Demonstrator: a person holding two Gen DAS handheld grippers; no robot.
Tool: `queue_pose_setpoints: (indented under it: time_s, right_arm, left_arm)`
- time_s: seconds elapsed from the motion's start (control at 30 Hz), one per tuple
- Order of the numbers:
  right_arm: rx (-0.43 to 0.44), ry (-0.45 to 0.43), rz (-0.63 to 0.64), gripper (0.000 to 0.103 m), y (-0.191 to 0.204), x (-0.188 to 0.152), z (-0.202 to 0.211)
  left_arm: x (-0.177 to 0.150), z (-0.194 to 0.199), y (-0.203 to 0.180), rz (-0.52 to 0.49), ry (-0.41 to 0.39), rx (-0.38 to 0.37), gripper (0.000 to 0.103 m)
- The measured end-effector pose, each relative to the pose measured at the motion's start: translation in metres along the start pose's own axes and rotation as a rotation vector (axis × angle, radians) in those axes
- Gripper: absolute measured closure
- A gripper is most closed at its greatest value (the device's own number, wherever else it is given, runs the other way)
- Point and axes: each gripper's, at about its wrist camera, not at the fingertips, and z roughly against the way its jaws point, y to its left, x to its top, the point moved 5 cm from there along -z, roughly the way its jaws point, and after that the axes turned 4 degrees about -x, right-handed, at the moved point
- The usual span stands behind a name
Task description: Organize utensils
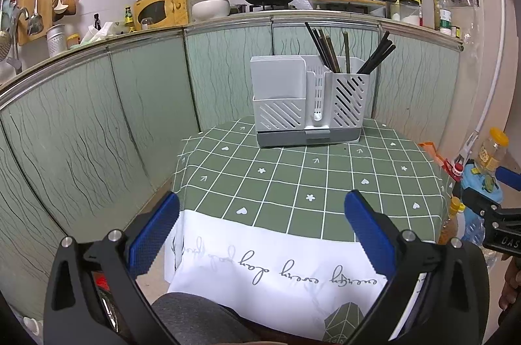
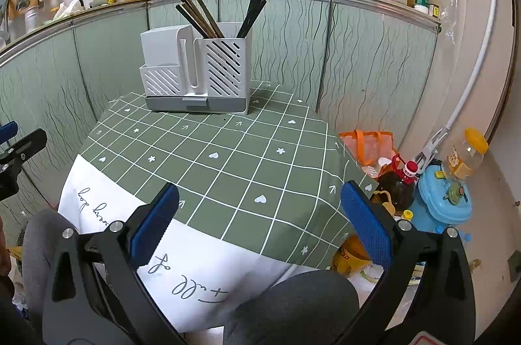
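Note:
A white slotted utensil holder [image 1: 309, 101] [image 2: 195, 75] on a grey base stands at the far side of a small table under a green checked cloth [image 1: 293, 182] [image 2: 228, 156]. Several dark chopsticks [image 1: 329, 52] [image 2: 202, 18] stand upright in its right compartment. My left gripper [image 1: 262, 231] hangs open over the table's near edge, nothing between its blue pads. My right gripper [image 2: 260, 224] is open too, above the near right part of the cloth and holding nothing. The cloth top shows no loose utensils.
Green-panelled kitchen cabinets [image 1: 114, 117] run behind and left of the table, their counter crowded with pans, a microwave and bottles. On the floor to the right lie an orange bag [image 2: 368, 146], an oil bottle [image 2: 397, 182] and a blue container [image 2: 443, 201]. A person's grey-trousered knees [image 2: 293, 302] sit under the near edge.

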Motion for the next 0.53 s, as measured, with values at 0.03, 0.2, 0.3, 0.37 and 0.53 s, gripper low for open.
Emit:
queue_pose_setpoints:
  time_s: [0.03, 0.2, 0.3, 0.37, 0.53]
  right_arm:
    - [0.0, 0.001, 0.0, 0.008, 0.0, -0.0001, 0.0]
    - [-0.001, 0.001, -0.001, 0.008, 0.0003, -0.0005, 0.0005]
    - [-0.001, 0.001, -0.002, 0.008, 0.0002, -0.0003, 0.0003]
    - [-0.001, 0.001, -0.002, 0.008, 0.0001, -0.0002, 0.0003]
    - [-0.001, 0.001, -0.005, 0.008, 0.0002, -0.0002, 0.0004]
  left_arm:
    - [0.0003, -0.0002, 0.0001, 0.001, 0.001, 0.0, 0.004]
    - [0.0007, 0.0004, 0.0, 0.0, -0.002, 0.005, 0.004]
    - [0.0005, 0.0002, 0.0007, -0.001, 0.002, 0.009, 0.004]
    - [-0.0001, -0.0003, 0.0013, -0.003, 0.005, 0.011, 0.004]
    - [-0.0007, -0.0009, 0.0009, -0.002, 0.009, 0.01, 0.004]
